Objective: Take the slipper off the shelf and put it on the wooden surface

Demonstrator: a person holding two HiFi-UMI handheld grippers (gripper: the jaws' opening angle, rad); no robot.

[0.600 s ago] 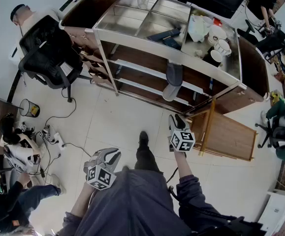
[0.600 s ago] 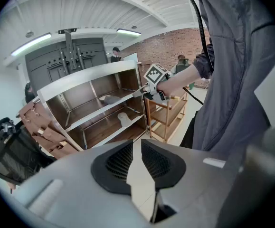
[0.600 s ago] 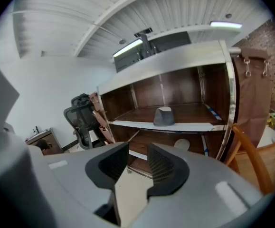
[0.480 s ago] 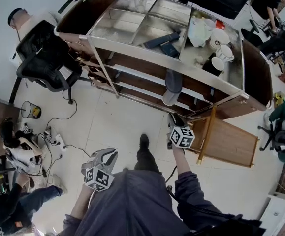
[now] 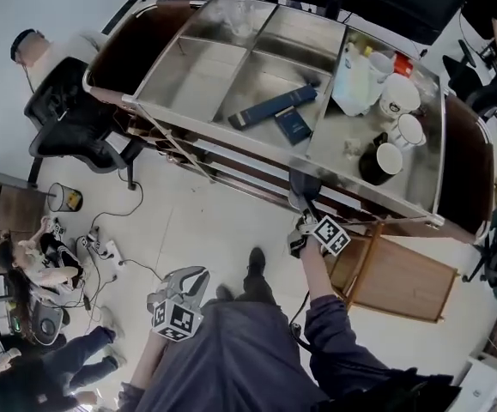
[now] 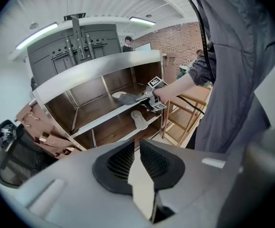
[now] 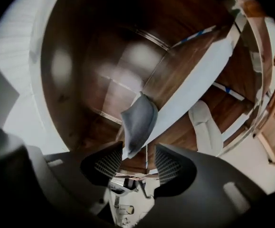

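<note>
Grey slipper [image 7: 139, 120] lies on the shelf [image 7: 196, 77], its toe overhanging the edge between the wide-open right tongs [image 7: 138, 152]. It looks light and floppy, so pinch the toe rim. Left tongs [image 6: 137, 148] are closed and empty.

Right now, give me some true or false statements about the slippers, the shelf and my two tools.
The grey slipper lies on a shelf board. True.
The right tool is clamped on it. False: its jaws stand apart, with the slipper's tip between them, unpressed.
The left tool holds a slipper. False: it holds nothing; the white slipper lies on the board below the grey one.
Mugs stand on the metal top. True.
</note>
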